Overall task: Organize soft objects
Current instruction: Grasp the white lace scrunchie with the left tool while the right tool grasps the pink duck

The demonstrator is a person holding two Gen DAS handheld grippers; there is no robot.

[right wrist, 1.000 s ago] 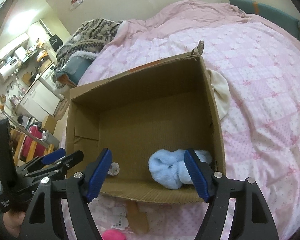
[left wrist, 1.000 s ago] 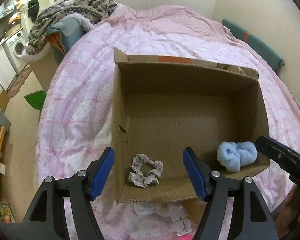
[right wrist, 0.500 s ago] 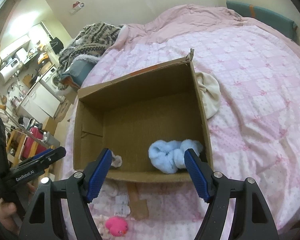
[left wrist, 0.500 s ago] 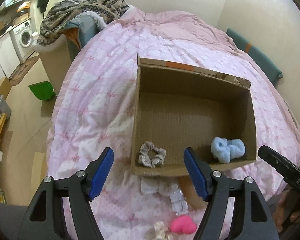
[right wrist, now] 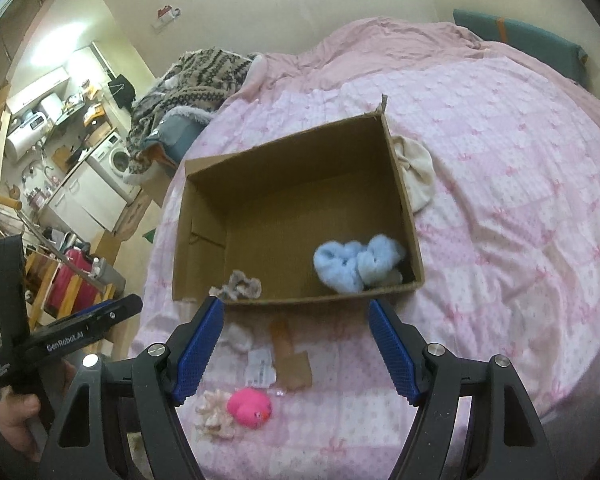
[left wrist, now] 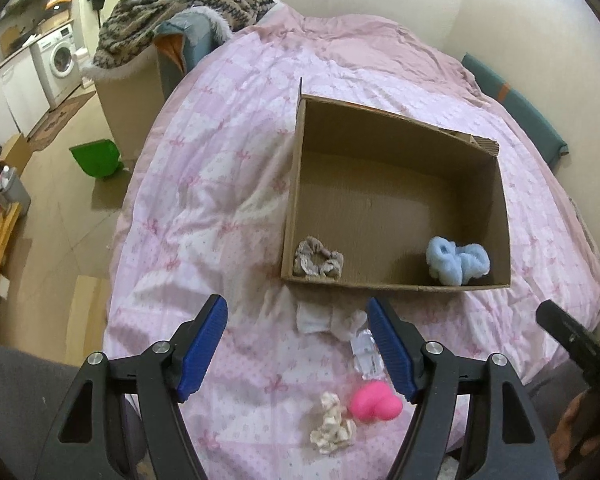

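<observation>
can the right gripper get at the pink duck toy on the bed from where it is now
Probably yes. The right gripper is open and empty, and the pink duck toy lies uncovered on the quilt just below its fingers, outside the cardboard box; only the cream scrunchie touches it.

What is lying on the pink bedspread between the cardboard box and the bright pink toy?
In the left wrist view, between the brown cardboard box and the pink toy lie small white cloth pieces and a clear packet.

- Open-topped cardboard box (left wrist: 396,200), floor bare across middle and far half.
- Near corners taken: grey scrunchie (left wrist: 319,263) left, blue fluffy item (left wrist: 456,260) right.
- Near strip of bedspread (left wrist: 220,208) cluttered: pink toy (left wrist: 374,402), cream scrunchie (left wrist: 332,430), white cloth (left wrist: 320,320).
</observation>
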